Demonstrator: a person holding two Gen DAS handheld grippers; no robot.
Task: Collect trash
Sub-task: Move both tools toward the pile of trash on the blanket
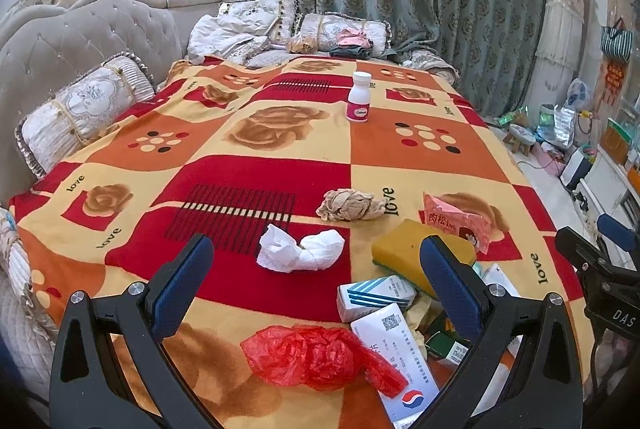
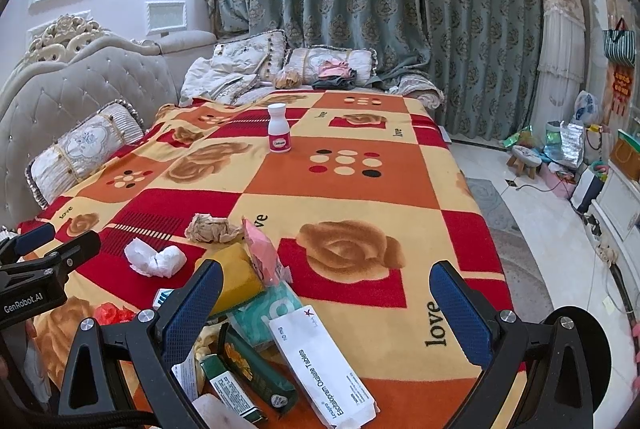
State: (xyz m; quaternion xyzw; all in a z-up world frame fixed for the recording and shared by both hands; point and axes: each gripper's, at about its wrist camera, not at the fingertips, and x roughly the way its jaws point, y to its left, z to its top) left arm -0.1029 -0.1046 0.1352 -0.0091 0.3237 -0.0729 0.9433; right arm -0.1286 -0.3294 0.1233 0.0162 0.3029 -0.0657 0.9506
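Note:
Trash lies on a patterned blanket (image 1: 280, 133). In the left wrist view a white crumpled tissue (image 1: 300, 249), a brown crumpled paper (image 1: 350, 205), a red plastic bag (image 1: 316, 353), a yellow sponge (image 1: 404, 245), a pink snack wrapper (image 1: 456, 221) and several small boxes (image 1: 374, 295) sit near the front. My left gripper (image 1: 316, 277) is open and empty above the tissue and the bag. My right gripper (image 2: 326, 301) is open and empty over a white tablet box (image 2: 320, 365), green boxes (image 2: 256, 369) and a teal tissue pack (image 2: 268, 309).
A white pill bottle (image 1: 359, 97) with a pink label stands upright far back on the blanket, also in the right wrist view (image 2: 279, 133). Cushions (image 1: 80, 109) and a tufted headboard line the left. Curtains hang behind. The floor at right (image 2: 532, 213) holds a stool and bags.

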